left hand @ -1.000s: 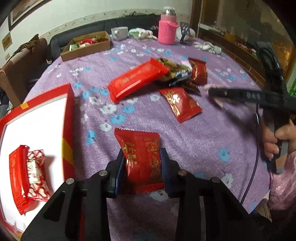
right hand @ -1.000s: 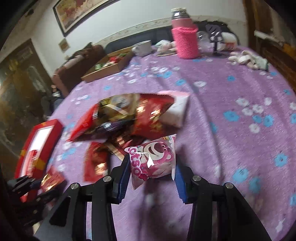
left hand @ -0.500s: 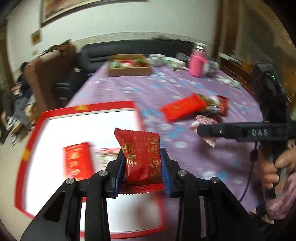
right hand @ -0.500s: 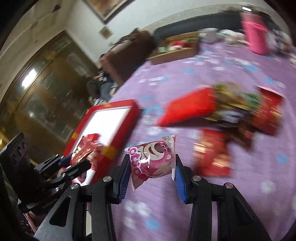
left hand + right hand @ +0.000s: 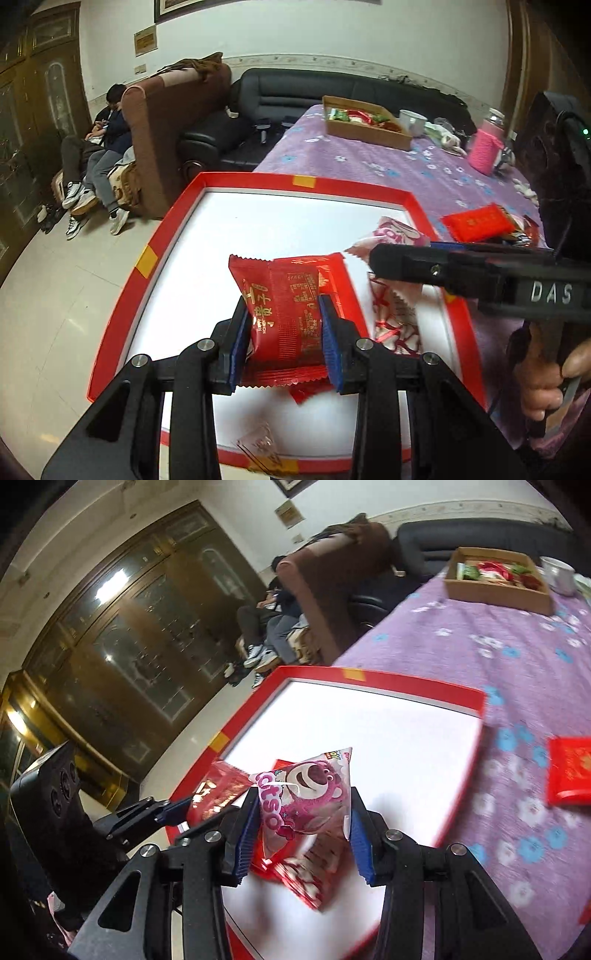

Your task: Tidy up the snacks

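Left wrist: left tool [image 5: 284, 332] clamps the red foil snack packet [image 5: 284, 314] over the red-rimmed white tray [image 5: 258, 229] at the table's near-left edge, staged for release.
Right wrist: right tool [image 5: 301, 834] grips the pink bear-print pouch [image 5: 306, 794] above the same tray, same purpose.

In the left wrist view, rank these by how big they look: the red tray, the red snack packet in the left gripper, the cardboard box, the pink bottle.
1. red tray
2. red snack packet, though nearness to the camera inflates it
3. cardboard box
4. pink bottle

The box and bottle sit far back, so their true sizes are unsure.
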Demonstrator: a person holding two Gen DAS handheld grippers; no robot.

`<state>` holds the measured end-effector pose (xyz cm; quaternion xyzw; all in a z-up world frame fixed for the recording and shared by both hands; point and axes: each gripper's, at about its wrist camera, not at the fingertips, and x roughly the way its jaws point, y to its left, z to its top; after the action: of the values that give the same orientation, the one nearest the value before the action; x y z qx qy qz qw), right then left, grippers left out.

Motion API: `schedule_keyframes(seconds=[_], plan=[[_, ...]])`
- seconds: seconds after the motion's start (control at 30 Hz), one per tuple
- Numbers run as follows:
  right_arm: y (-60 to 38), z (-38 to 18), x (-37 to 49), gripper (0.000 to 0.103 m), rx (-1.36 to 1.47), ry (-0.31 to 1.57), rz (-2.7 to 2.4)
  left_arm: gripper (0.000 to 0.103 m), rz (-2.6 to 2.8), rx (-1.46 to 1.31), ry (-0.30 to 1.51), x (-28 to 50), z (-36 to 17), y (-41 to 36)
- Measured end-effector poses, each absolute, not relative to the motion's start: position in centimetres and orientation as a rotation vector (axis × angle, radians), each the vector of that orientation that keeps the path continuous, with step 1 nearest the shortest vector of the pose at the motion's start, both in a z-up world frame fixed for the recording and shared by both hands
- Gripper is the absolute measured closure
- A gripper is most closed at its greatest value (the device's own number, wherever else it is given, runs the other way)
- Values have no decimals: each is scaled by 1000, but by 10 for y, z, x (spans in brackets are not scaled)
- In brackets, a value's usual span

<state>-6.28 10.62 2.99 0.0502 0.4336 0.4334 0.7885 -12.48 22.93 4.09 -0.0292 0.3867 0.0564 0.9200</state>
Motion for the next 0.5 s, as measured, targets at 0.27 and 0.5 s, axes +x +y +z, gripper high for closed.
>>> schedule_keyframes(seconds=[0.27, 0.5], plan=[[94, 41, -55, 43, 119, 850, 924, 47, 199, -63, 800, -121, 43, 230], [30, 42, -40, 43, 208, 816, 850, 41, 150, -6, 741, -125, 60, 202]])
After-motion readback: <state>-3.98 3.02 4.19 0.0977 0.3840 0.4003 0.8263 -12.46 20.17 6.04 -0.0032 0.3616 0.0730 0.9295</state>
